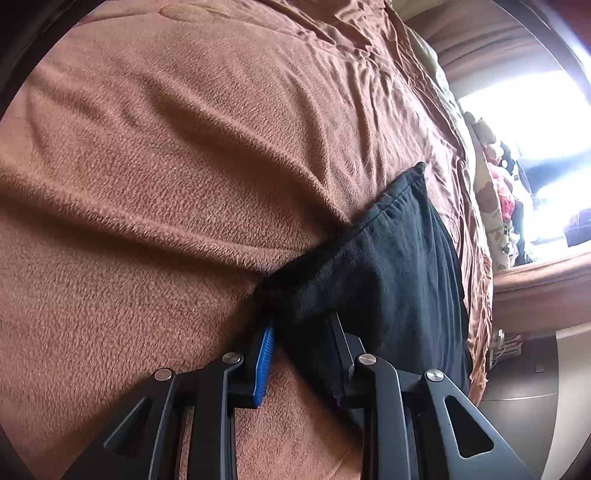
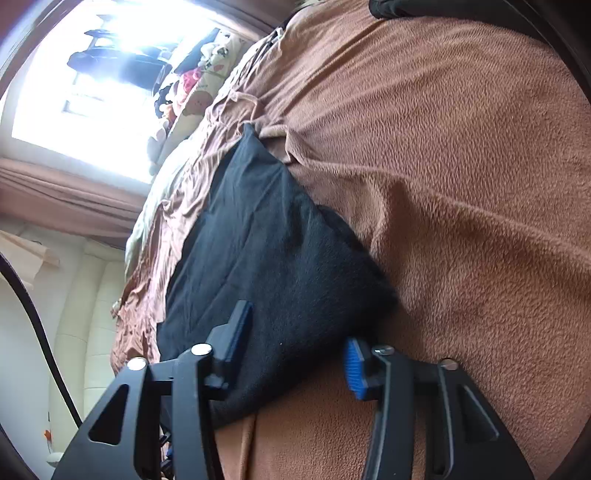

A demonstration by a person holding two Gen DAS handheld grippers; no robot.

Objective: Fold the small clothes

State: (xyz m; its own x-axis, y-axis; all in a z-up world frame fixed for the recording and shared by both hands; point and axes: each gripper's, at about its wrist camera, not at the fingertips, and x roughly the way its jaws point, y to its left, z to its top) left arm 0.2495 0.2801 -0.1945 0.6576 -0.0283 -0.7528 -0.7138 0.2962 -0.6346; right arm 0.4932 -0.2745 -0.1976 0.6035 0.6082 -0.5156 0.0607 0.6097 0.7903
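Note:
A black folded garment [image 1: 388, 266] lies on a brown fleece blanket [image 1: 166, 166]. In the left wrist view my left gripper [image 1: 301, 317] is shut on the garment's near corner. That corner bunches between the blue-padded finger [image 1: 264, 354] and the other finger, which the cloth partly covers. In the right wrist view the same garment [image 2: 258, 240] runs between the fingers of my right gripper [image 2: 297, 323]. Its left finger rests on the cloth. The blue pad [image 2: 354, 369] on the other finger stands bare beside the cloth's edge, with brown blanket [image 2: 461, 184] showing in the gap, so this gripper is open.
Stuffed toys and a printed pillow [image 1: 495, 192] [image 2: 199, 92] lie by a bright window. The bed's edge [image 1: 476, 332] drops off beside the garment. A cream padded wall [image 2: 92, 295] and a black cable [image 2: 44, 332] stand at the left. Another dark item [image 2: 391, 9] lies at the top.

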